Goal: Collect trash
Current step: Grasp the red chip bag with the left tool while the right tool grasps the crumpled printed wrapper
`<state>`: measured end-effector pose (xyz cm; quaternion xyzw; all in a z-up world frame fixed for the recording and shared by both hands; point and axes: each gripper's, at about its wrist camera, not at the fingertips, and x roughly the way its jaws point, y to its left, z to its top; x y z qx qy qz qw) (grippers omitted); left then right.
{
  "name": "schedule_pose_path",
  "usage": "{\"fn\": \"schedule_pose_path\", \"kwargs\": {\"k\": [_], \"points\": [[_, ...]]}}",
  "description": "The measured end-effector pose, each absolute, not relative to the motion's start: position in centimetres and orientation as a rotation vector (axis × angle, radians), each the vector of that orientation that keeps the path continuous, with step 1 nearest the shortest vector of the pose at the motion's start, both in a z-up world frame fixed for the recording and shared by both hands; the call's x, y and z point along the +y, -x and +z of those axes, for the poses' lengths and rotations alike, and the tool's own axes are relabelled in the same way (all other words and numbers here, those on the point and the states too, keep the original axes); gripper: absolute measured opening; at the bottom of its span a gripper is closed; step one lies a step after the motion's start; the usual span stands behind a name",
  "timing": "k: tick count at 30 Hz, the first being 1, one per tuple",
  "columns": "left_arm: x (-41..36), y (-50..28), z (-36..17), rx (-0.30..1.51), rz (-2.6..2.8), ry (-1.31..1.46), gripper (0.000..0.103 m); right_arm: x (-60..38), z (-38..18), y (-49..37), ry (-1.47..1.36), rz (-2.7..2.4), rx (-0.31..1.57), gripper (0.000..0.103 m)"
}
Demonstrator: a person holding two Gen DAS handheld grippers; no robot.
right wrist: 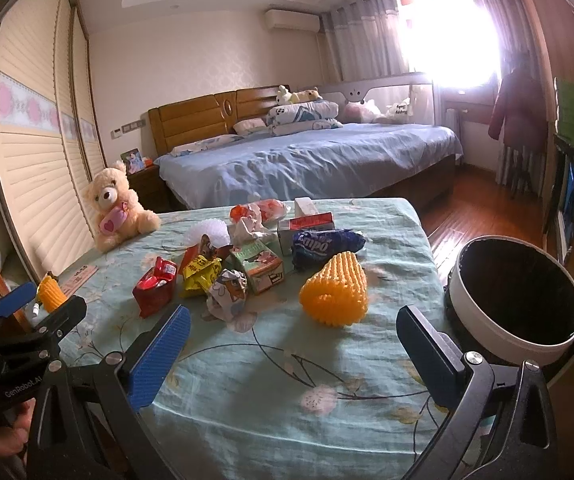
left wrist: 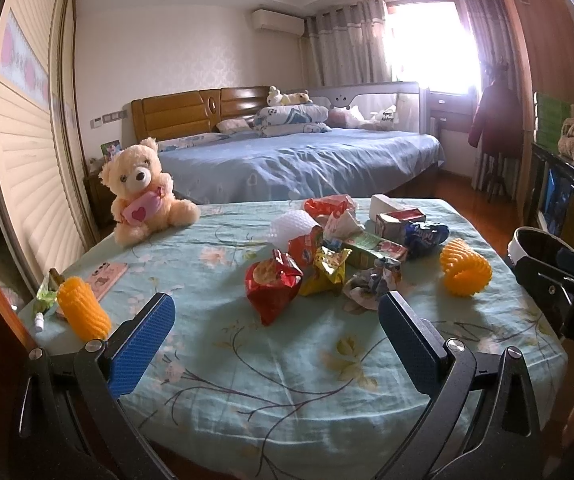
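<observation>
Right wrist view shows the right tongs wide open and empty, like the left tongs, short of the orange foam net, which could roll past the bin; beyond, heaped wrappers may scatter across the tabletop.

Wrappers lie piled mid-table, teddy bear behind-left, bin off the right edge

The bench is covered by a floral cloth; a teddy bear, crumpled wrappers, small cartons, two yellow foam nets and a pink phone are laid on it.
</observation>
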<state>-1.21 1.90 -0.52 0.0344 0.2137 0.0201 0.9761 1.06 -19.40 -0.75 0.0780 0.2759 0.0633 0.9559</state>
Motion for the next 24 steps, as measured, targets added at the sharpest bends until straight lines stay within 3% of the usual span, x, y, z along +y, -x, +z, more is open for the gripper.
{"fn": "schedule_pose_path", "kwargs": {"k": [19, 24], "points": [[4.9, -3.8, -3.7, 0.580, 0.069, -0.031, 0.103, -16.3, -3.7, -2.7, -0.234, 0.213, 0.691, 0.102], [5.9, -6.3, -4.8, 0.628, 0.061, -0.035, 0.103, -14.7, -4.4, -4.1, -0.268, 0.268, 0.764, 0.093]]}}
